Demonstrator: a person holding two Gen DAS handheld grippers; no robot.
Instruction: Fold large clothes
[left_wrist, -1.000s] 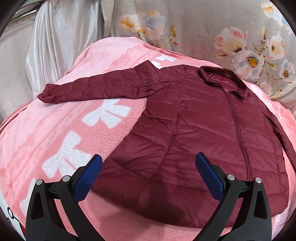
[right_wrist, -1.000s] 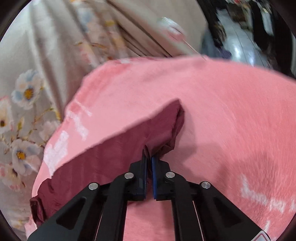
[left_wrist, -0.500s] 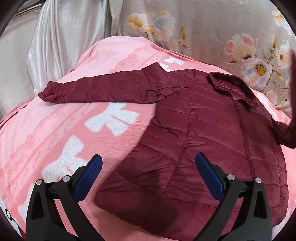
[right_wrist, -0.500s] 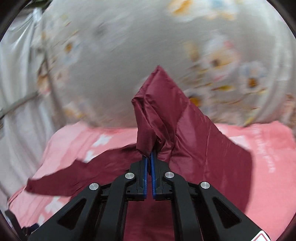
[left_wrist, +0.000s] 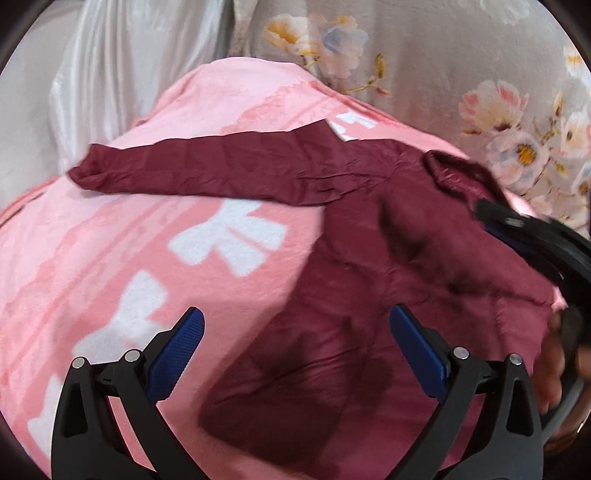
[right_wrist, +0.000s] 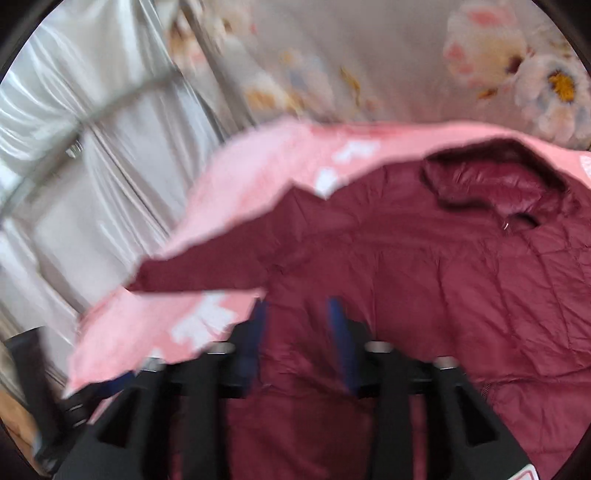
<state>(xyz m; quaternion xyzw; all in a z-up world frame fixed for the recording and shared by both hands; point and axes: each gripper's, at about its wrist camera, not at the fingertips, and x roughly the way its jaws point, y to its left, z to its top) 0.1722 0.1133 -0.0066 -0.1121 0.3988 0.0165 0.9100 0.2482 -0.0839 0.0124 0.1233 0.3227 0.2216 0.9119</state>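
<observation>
A maroon puffer jacket lies front up on a pink blanket. Its left sleeve stretches out to the left. Its right sleeve lies folded across the chest. My left gripper is open and empty, hovering over the jacket's lower left edge. My right gripper is open with nothing between its blue pads, just above the jacket's chest; it also shows in the left wrist view, at the right. The collar is at the far end.
A floral grey curtain hangs behind the bed. A silvery white drape hangs at the left. The pink blanket has white bow patterns. A dark object sits at the lower left edge of the right wrist view.
My right gripper carried the right sleeve up and over onto the chest, then opened and let it go. My left gripper stayed open and drifted slightly left.
</observation>
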